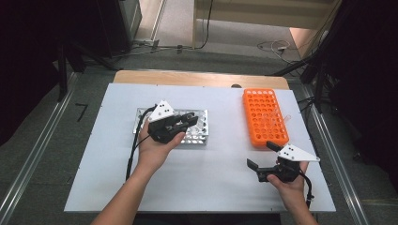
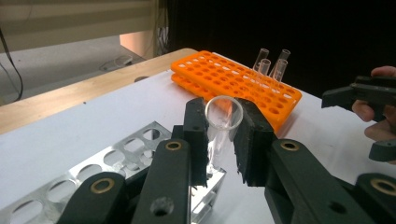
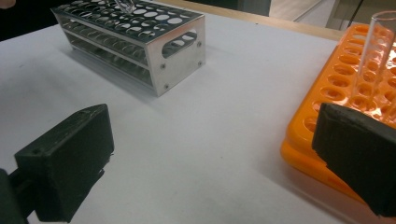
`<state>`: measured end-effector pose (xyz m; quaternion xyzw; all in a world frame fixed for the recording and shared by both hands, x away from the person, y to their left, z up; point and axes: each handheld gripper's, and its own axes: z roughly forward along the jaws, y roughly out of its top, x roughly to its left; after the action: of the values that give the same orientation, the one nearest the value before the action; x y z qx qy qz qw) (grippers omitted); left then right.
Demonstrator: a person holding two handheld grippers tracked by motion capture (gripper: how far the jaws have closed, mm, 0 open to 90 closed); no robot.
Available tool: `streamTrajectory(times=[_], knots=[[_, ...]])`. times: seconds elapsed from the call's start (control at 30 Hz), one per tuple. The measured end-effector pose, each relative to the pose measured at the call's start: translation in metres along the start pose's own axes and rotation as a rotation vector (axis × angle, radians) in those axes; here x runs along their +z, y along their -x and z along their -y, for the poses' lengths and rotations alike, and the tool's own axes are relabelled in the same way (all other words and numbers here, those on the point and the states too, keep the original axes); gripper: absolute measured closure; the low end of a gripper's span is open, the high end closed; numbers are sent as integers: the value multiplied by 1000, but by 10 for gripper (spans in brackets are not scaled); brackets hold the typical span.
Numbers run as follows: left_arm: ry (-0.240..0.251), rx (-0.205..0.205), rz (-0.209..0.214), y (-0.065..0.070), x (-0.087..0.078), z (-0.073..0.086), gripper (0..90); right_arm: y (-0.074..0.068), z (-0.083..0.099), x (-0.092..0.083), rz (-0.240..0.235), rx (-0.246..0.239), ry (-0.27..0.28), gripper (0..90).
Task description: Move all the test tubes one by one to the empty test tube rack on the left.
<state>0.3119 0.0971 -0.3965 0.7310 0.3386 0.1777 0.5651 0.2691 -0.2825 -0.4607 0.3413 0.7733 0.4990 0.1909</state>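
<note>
**Glass tube pinched over the metal rack**

Centre of the left gripper view: the left gripper has its two black jaws closed on a clear glass tube, holding it just below the open rim, upright or nearly so. The tube's lower end sits at the near corner of the metal rack; whether it is in a hole I cannot tell.

That tube looks light, stiff, smooth and breakable, so I'd judge a gentle pinch on the upper wall is the right hold, with no sideways twist against the rack.

In the high view the rack sits left of centre, a shiny aluminium block of round holes on the white table. Upper right, the orange plastic rack holds a few more clear tubes.

Lower right, the right gripper hovers with jaws wide apart, holding nothing, just beside the orange rack.
</note>
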Motion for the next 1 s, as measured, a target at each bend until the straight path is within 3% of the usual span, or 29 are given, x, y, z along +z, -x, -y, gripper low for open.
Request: streamTrajectory(times=[0.27, 0.6, 1.0], knots=[[4, -6, -22, -13, 7, -12, 760, 2, 0, 1, 2, 5, -4, 0], [-21, -2, -46, -31, 29, -24, 761, 3, 0, 0, 6, 7, -2, 0], [-106, 14, -66, -41, 59, -24, 761, 4, 0, 0, 6, 5, 1, 0]])
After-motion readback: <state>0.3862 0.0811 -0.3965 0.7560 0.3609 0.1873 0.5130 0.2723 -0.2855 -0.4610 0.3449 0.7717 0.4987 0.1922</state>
